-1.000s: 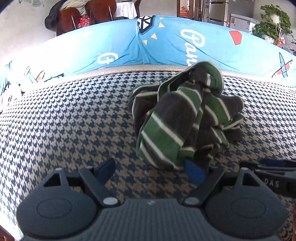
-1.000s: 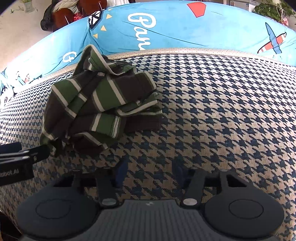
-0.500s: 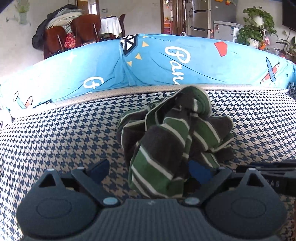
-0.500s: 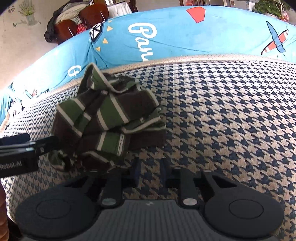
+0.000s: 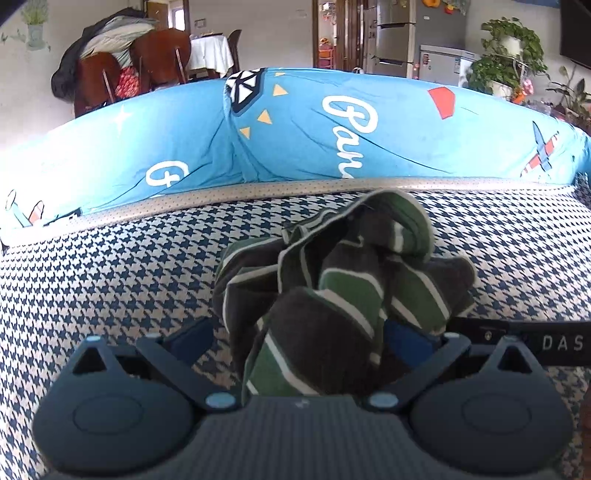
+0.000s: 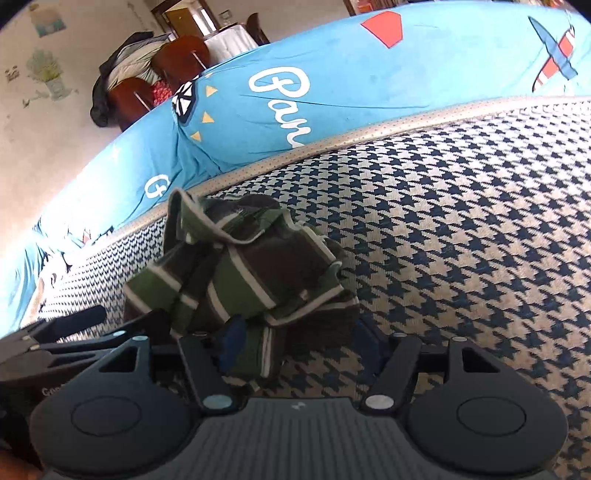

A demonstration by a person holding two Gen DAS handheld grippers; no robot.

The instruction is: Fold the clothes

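A crumpled garment (image 5: 347, 295) with green, dark brown and white stripes lies bunched on the houndstooth cover (image 5: 110, 277). My left gripper (image 5: 299, 343) is open, and the near end of the garment sits between its blue pads. The right gripper's dark finger (image 5: 517, 339) reaches in from the right at the garment's edge. In the right wrist view the garment (image 6: 240, 273) lies left of centre. My right gripper (image 6: 301, 347) is open, with the garment's near right corner between its fingers. The left gripper (image 6: 55, 343) shows at the left edge.
A long blue printed cushion (image 5: 295, 129) runs along the far edge of the houndstooth cover (image 6: 461, 240). Behind it stand wooden chairs (image 5: 147, 62) draped with clothes, a fridge (image 5: 395, 33) and potted plants (image 5: 509, 62).
Both grippers moved forward onto the garment, which now lies between their fingers. The right gripper, nearly shut half a second ago, has spread open again.
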